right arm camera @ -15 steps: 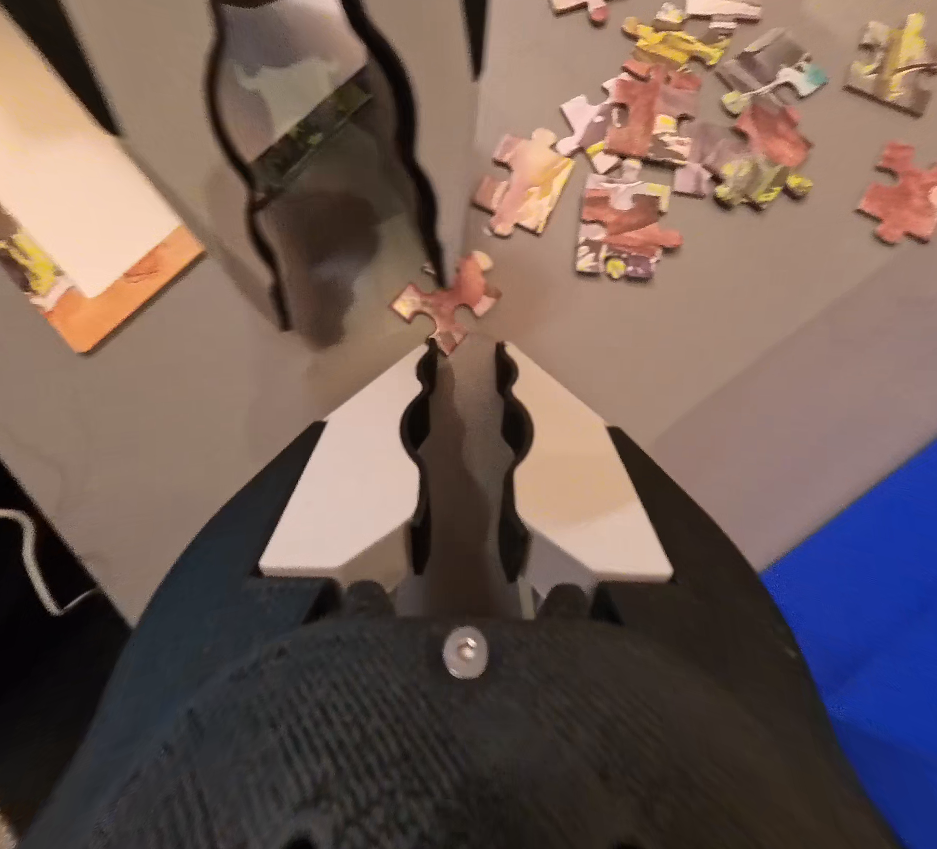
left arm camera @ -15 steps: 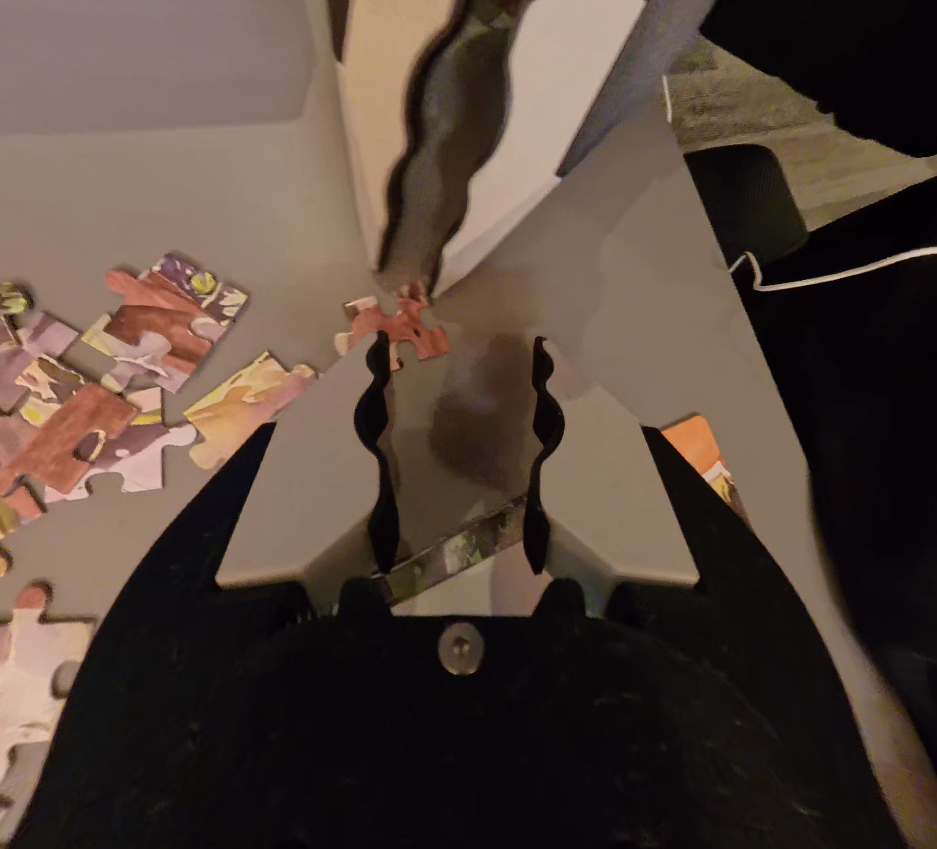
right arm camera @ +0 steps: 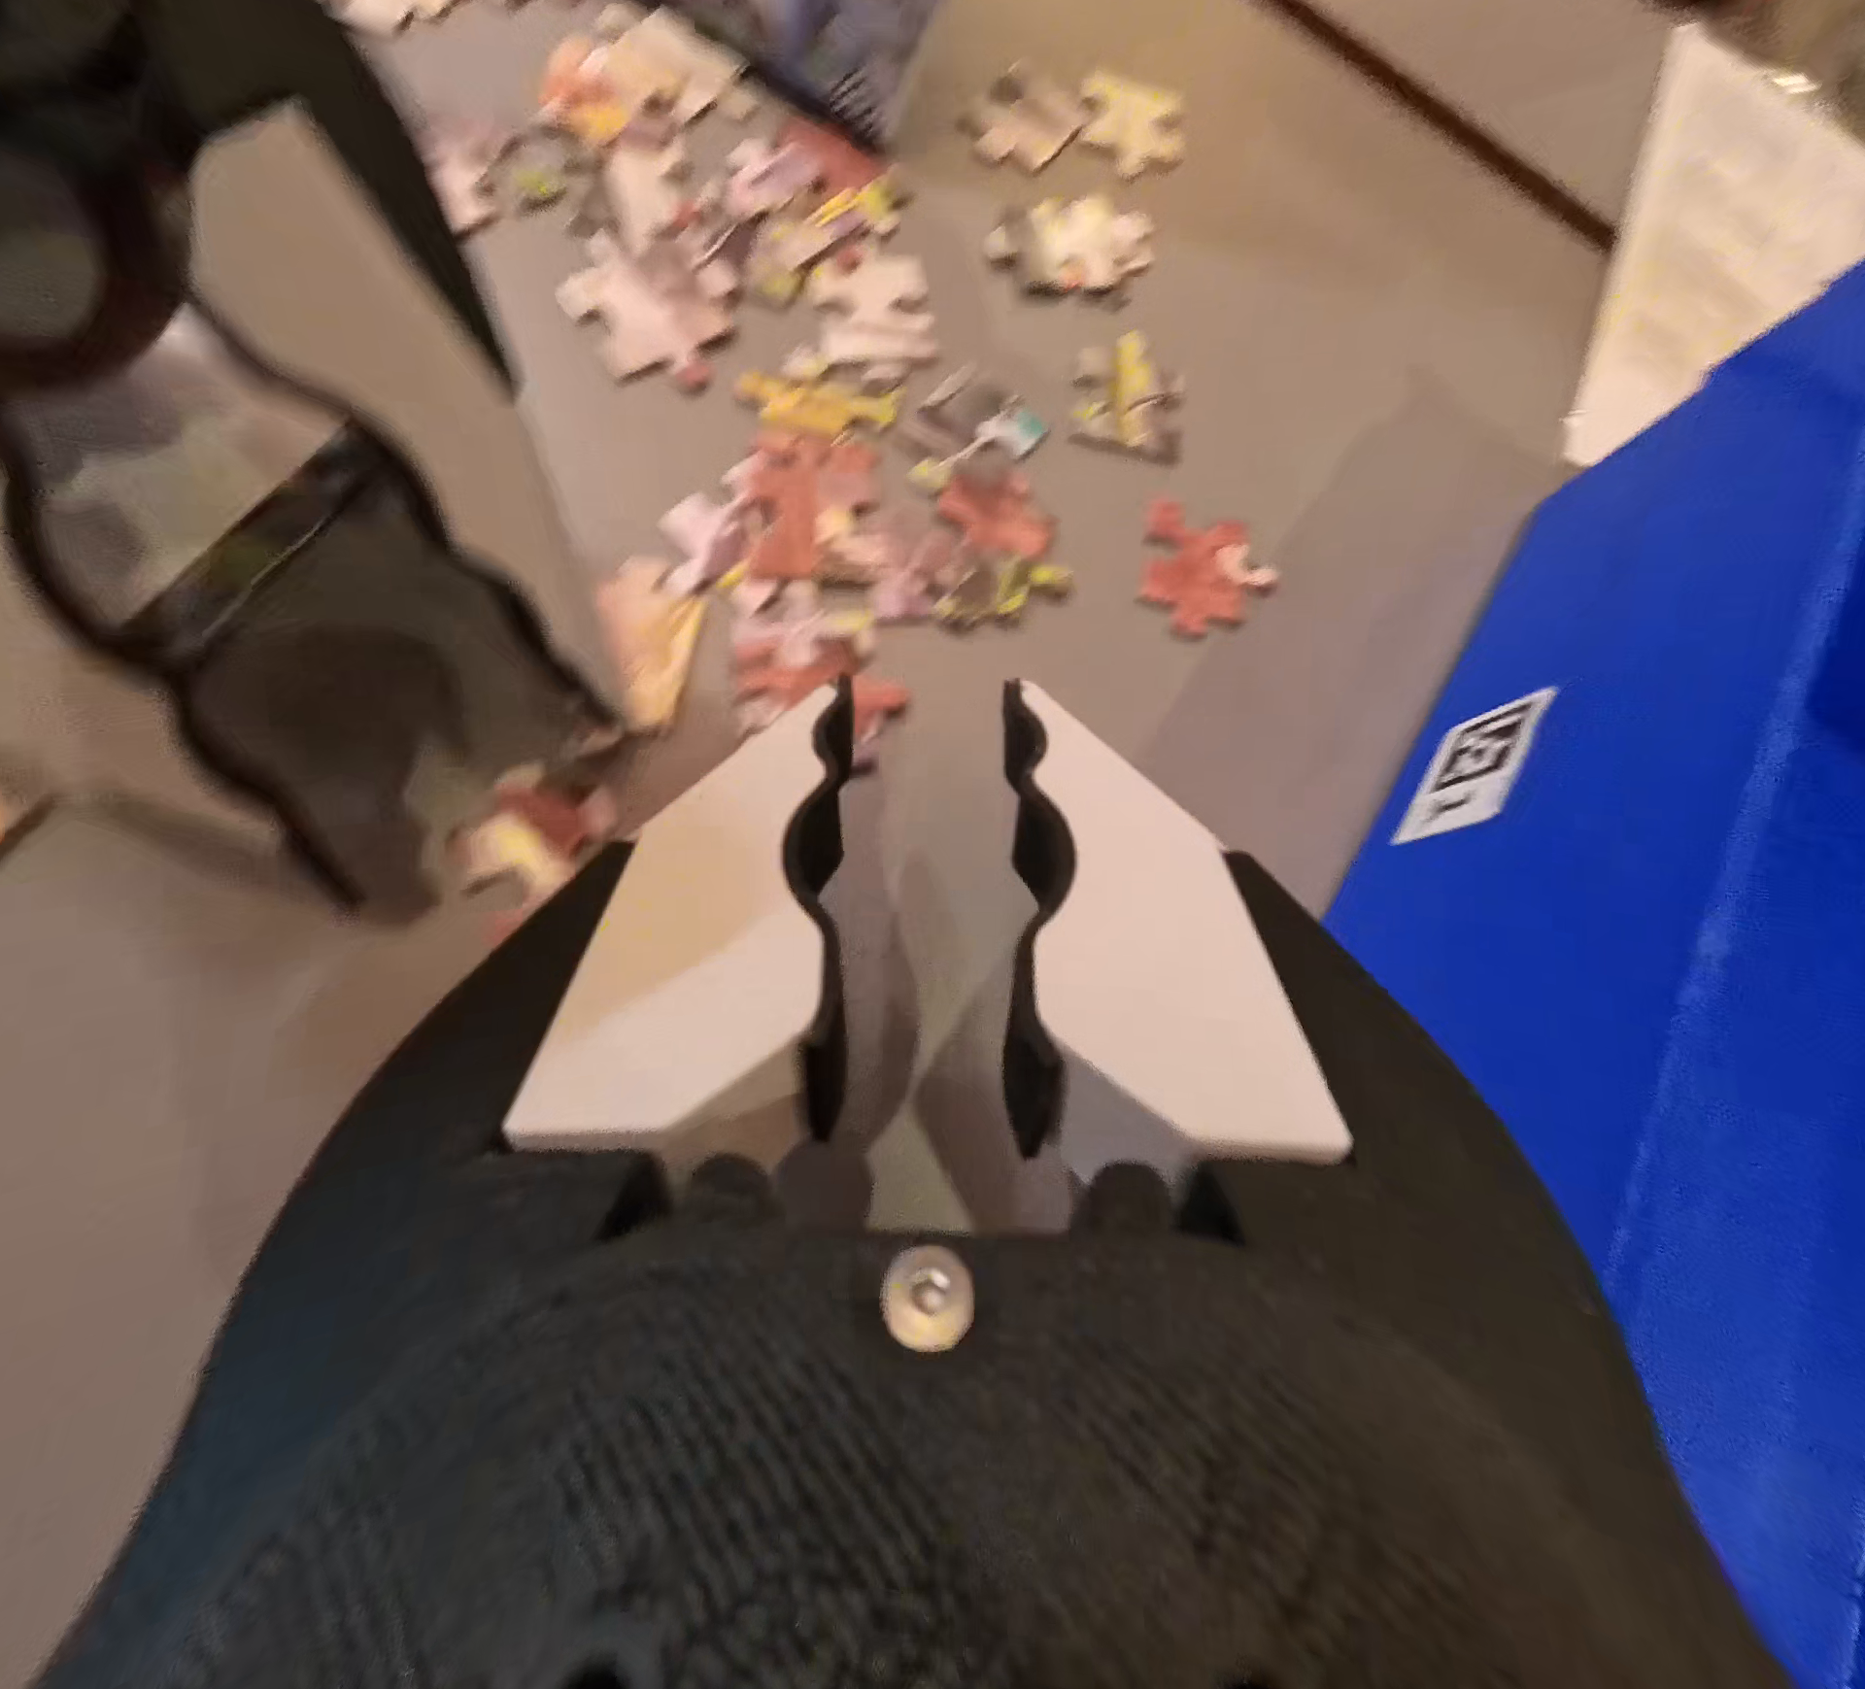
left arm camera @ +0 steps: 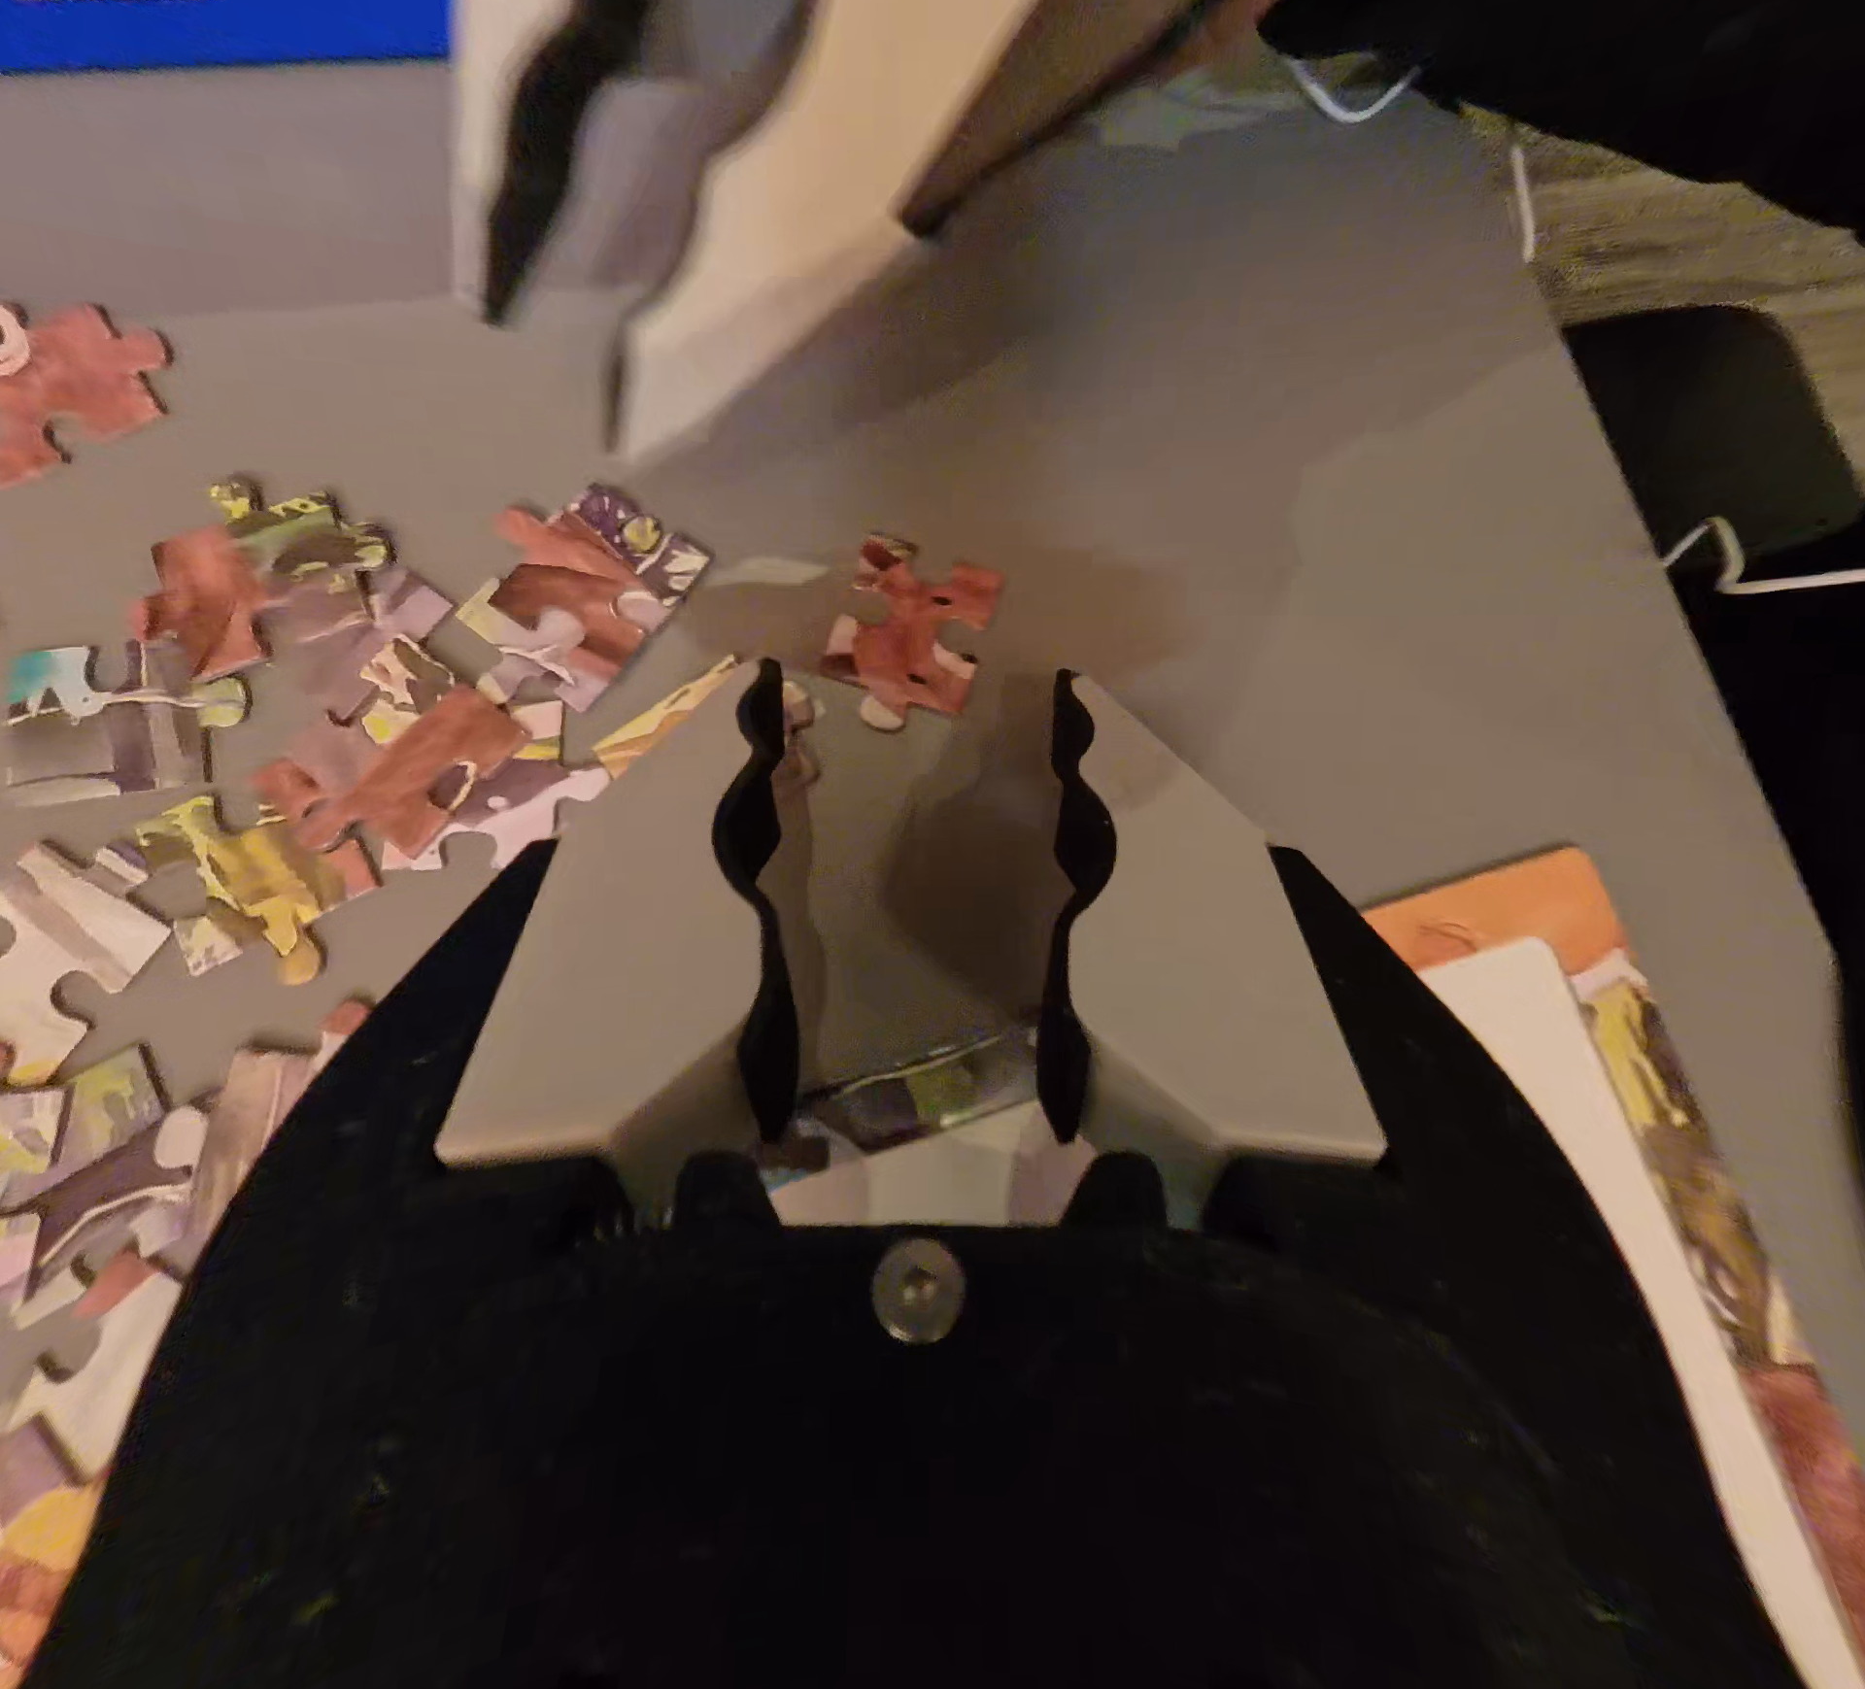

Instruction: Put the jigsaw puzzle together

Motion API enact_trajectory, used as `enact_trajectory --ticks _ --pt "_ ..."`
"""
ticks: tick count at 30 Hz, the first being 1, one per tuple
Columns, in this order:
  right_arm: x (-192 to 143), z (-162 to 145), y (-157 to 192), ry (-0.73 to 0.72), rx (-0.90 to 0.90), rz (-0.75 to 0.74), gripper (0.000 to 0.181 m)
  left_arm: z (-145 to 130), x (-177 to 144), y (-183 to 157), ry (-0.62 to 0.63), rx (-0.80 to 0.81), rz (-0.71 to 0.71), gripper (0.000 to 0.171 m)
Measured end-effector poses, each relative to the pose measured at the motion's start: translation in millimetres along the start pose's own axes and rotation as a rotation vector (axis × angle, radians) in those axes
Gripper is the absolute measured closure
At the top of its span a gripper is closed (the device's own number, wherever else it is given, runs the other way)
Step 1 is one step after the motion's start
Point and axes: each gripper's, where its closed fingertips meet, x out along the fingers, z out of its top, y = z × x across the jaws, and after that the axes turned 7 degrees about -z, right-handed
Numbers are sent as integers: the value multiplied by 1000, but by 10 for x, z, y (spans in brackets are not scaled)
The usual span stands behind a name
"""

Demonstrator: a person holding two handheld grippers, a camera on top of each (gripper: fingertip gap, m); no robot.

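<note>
Now, left gripper (left arm camera: 913, 692): jaws apart, empty.
Right gripper (right arm camera: 926, 702): jaws apart, empty.
Red piece (left arm camera: 913, 626): flat, just beyond left tips; long axis unclear.

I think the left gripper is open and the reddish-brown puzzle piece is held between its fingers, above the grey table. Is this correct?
Not quite. The left gripper is open, but the reddish-brown puzzle piece is not held: it lies flat on the grey table, just beyond the fingertips. The left wrist view shows this.
</note>
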Motion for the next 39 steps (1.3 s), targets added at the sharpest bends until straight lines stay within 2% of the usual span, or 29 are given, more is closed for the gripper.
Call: enact_trajectory --ticks 3,6,9,14,17,21,23,24,31,39 --pt "253 169 -197 -34 134 -31 129 -38 98 18 11 -10 -29 116" --pt "465 261 -364 -10 340 -9 116 -27 93 -31 1 -46 -79 115" --pt "604 228 -584 58 348 -127 116 -81 67 -93 18 -42 -86 116" --pt "786 96 -703 162 285 -262 115 -157 35 -247 28 -30 -100 118" --pt "885 46 -684 183 337 -252 114 -193 -2 -320 31 -19 -95 119" --pt "931 27 -634 167 456 -209 123 -183 -107 -397 -2 -12 -80 120" --pt "900 -8 -673 165 492 -235 147 -173 -178 -439 -16 -12 -72 120" --pt "879 -28 -684 166 510 -243 150 -182 -213 -457 -20 -10 -63 120" --pt "623 -160 -474 177 475 -231 150 -239 -505 -679 -74 -15 12 121" --pt "-40 -350 -74 199 368 -202 151 -438 -711 -812 -115 -92 52 121"
